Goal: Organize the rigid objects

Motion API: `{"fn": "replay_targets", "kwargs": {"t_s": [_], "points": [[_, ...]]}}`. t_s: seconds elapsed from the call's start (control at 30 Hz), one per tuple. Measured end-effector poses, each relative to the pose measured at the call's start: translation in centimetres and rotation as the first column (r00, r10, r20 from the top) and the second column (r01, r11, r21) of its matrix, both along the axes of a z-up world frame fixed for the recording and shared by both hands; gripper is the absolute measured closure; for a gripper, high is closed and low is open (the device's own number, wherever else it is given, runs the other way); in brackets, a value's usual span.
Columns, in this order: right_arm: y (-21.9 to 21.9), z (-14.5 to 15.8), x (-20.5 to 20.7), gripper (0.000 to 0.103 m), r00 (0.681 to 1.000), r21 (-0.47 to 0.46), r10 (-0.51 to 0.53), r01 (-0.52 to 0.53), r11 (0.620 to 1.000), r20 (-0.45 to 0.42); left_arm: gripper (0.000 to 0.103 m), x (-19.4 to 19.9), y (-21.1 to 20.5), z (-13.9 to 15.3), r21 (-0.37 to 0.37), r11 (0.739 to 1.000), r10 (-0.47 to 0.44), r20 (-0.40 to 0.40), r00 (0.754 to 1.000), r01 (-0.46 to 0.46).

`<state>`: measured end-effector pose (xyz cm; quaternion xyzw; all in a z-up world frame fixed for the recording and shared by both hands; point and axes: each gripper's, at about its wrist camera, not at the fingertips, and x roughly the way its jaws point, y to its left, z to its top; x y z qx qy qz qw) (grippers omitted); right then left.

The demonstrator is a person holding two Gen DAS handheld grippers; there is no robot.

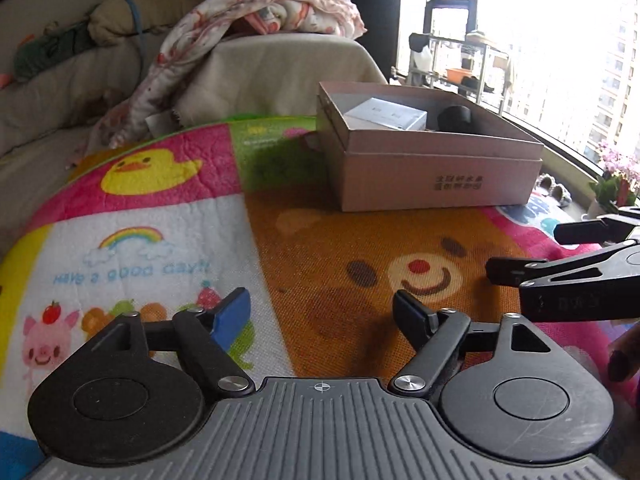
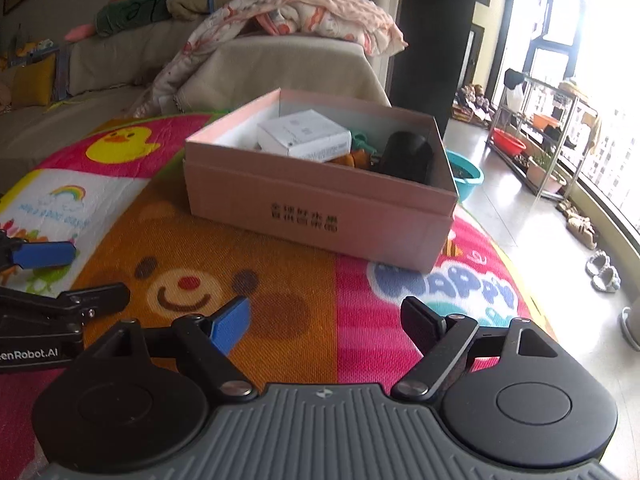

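Well, both claws hang over the bright play mat (image 2: 280, 300) with nothing in them. The left claw (image 1: 322, 312) has its two fingers spread wide apart, and only the bear picture on the mat shows between them. The right claw (image 2: 324, 318) is spread wide too, and it is empty as well. They sit side by side, near each other but not touching — each one peeks into the edge of the other's view.

The things to tidy are already in the pink box (image 2: 320, 208). It stands open on the mat, up ahead of both claws and a bit to the right of the left one. Inside lies a white carton (image 2: 304, 138), tipped a little, with a black round thing (image 2: 408, 156) beside it at the right end. Some small green and orange bits (image 2: 360, 148) poke out between those two — I cannot tell what they are.

I see nothing loose left on the mat near the claws, so I think the tidying is nearly done or all done. The wide-open fingers fit that: nothing needs holding right now. Behind the box there is a sofa (image 2: 260, 64) with a blanket (image 2: 320, 12) thrown over it.
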<state>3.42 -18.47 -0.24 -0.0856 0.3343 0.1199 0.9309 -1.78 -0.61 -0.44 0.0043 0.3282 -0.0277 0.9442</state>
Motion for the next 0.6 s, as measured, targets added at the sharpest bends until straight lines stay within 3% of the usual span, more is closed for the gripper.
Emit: {"fn": "replay_targets", "kwargs": {"t_s": [0.1,0.23,0.6], "points": [[-1.2,-0.7,0.5,0.001,0.995,0.053,-0.092,0.093,0.994,-0.029,0.009,0.5,-0.7,-0.1,0.007,1.0,0.011,-0.006,1.0,-0.011],[-2.5,-1.1,1.2,0.0,0.985,0.113,-0.159,0.166,0.98,-0.066,0.007,0.8,-1.0,-0.2,0.01,0.999,0.039,-0.006,0.999,-0.039],[-1.9,-1.6,0.3,0.0,0.981,0.099,-0.193,0.193,0.976,-0.009,0.005,2.5,-1.4,-0.3,0.011,0.994,0.107,-0.004,0.994,-0.107]]}}
